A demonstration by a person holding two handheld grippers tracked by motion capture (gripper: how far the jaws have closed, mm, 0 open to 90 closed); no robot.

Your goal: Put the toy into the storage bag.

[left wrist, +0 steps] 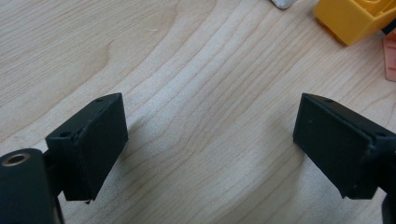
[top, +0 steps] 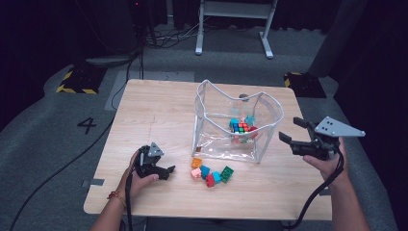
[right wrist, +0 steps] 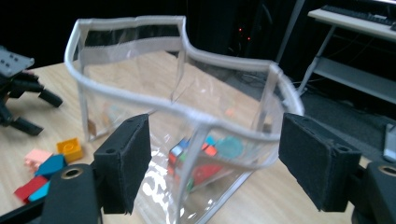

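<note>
A pale wooden desk carries a clear plastic pouch with white piping, standing open-topped near its middle with a jumble of coloured blocks inside at its right end, and a small cluster of loose blocks lies on the desk just in front of the pouch. The right hand-held gripper hangs off the pouch's right side, jaws wide and empty. The left hand-held gripper sits low over the desk just left of the loose blocks, jaws also spread wide with bare wood between them.
</note>
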